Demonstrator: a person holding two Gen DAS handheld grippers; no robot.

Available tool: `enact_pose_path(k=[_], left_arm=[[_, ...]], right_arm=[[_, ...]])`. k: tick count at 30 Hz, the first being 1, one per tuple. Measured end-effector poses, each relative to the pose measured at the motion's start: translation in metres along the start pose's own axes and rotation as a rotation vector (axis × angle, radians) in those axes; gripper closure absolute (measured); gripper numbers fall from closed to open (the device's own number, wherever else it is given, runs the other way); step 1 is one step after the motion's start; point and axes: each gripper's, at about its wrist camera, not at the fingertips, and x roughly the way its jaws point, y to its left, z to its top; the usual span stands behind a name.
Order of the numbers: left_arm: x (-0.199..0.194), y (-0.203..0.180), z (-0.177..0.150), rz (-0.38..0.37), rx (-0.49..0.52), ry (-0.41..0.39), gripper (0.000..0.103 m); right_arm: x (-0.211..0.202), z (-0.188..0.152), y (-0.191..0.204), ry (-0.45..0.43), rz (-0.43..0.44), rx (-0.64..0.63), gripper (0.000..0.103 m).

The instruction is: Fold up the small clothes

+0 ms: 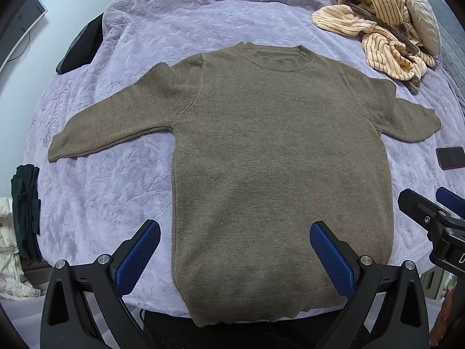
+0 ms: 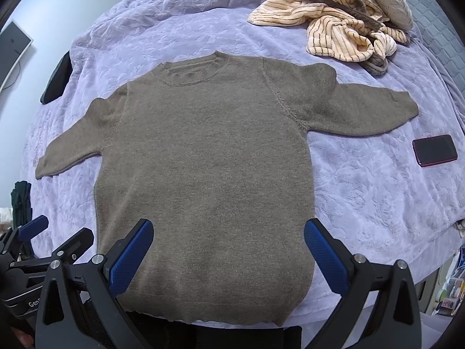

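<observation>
A brown knit sweater lies flat and face up on the lavender bedspread, both sleeves spread out to the sides and the hem at the near edge of the bed. It also shows in the right wrist view. My left gripper is open and empty, hovering over the sweater's lower left part. My right gripper is open and empty, hovering over the sweater's lower right part. The right gripper shows at the right edge of the left wrist view.
A striped peach garment and a grey pillow lie at the far right of the bed. A phone lies right of the sweater. Dark clothes hang at the left. A monitor stands at the far left.
</observation>
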Motion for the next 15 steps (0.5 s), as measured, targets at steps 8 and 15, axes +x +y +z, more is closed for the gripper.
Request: enact_pose_path(k=[8, 15], left_arm=[[-0.0018, -0.0066, 0.0027, -0.013, -0.02, 0.052, 0.0], [-0.0058, -0.0086, 0.0041, -0.024, -0.035, 0.023, 0.0]], right_arm=[[-0.0004, 0.0027, -0.0055, 0.002, 0.004, -0.002, 0.0], [0.0, 0.0052, -0.0081, -0.001, 0.012, -0.016, 0.0]])
